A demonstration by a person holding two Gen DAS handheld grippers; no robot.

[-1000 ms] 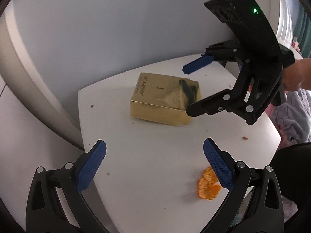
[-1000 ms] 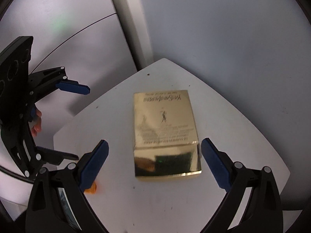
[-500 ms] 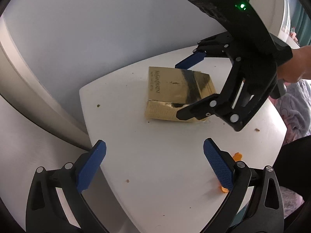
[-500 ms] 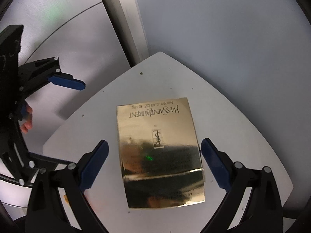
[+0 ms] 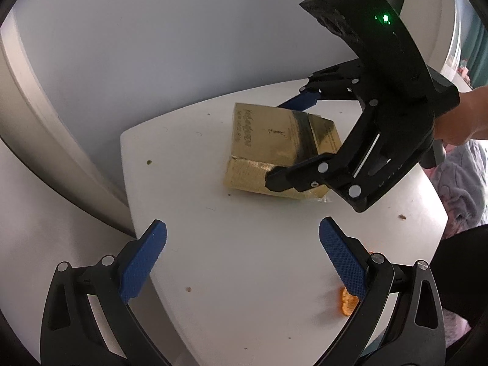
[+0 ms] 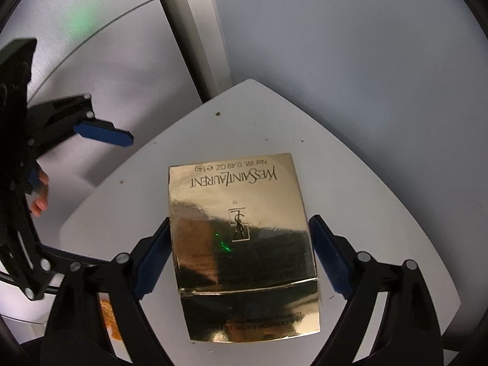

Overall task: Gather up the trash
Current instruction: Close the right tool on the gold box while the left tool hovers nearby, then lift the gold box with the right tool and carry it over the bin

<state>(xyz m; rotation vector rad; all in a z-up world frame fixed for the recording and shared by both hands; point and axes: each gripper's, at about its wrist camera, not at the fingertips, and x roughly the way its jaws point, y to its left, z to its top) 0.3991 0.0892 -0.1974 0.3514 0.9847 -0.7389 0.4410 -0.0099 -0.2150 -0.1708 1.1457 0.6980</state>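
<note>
A shiny gold cardboard box [image 6: 241,228] [image 5: 274,149] lies flat on the small white table [image 5: 250,262]. My right gripper [image 6: 241,262] is open and straddles the box, one blue pad on each side, the left pad touching or nearly touching it. In the left wrist view the right gripper [image 5: 292,140] reaches over the box from the right. My left gripper [image 5: 244,259] is open and empty above the near part of the table. An orange peel piece [image 5: 347,303] lies near the table's front right edge, partly behind the left gripper's right finger.
Small crumbs [image 5: 148,162] dot the table. A grey wall [image 5: 183,45] stands close behind the table, with a white panel [image 6: 195,39] at the corner. Cloth [image 5: 463,177] lies to the right beyond the table edge.
My right gripper has come down and forward so its fingers now flank the gold box. The left gripper has drawn back to the left, and the peel has slid towards the view's right edge.
</note>
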